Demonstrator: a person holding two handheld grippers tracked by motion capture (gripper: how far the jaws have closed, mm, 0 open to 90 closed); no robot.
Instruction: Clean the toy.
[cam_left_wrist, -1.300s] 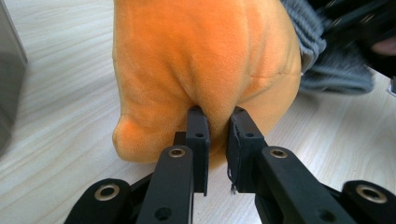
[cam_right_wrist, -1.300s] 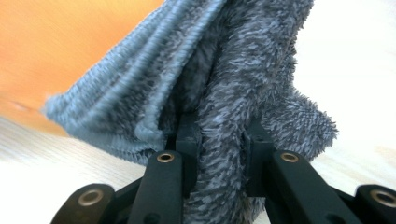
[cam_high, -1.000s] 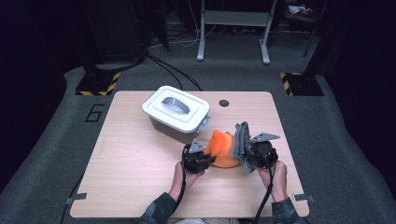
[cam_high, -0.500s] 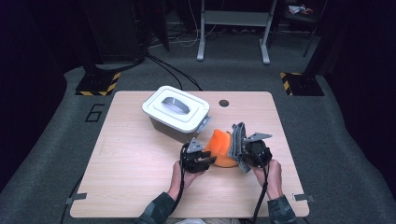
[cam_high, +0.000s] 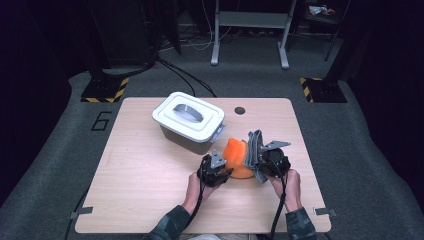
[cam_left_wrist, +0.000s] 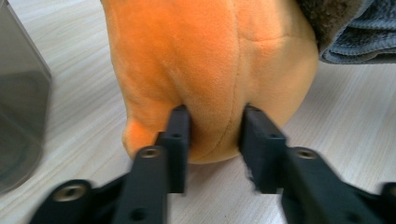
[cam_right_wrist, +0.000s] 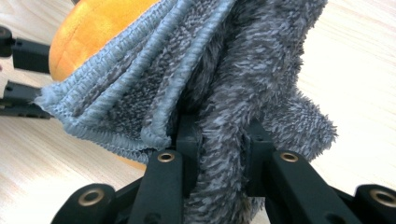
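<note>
A large dark numeral "6" is marked on the grey floor mat, at nine o'clock from the table.

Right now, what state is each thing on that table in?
Left gripper: jaws just closing, pinching the orange plush toy.
Right gripper: shut on the grey towel.
Orange plush toy: on the table, towel draped against it.
Grey towel: bunched, held upright.
Storage box: white lid on, untouched.

The lidded bin blocks the far left; bare table lies open left of the hands.
</note>
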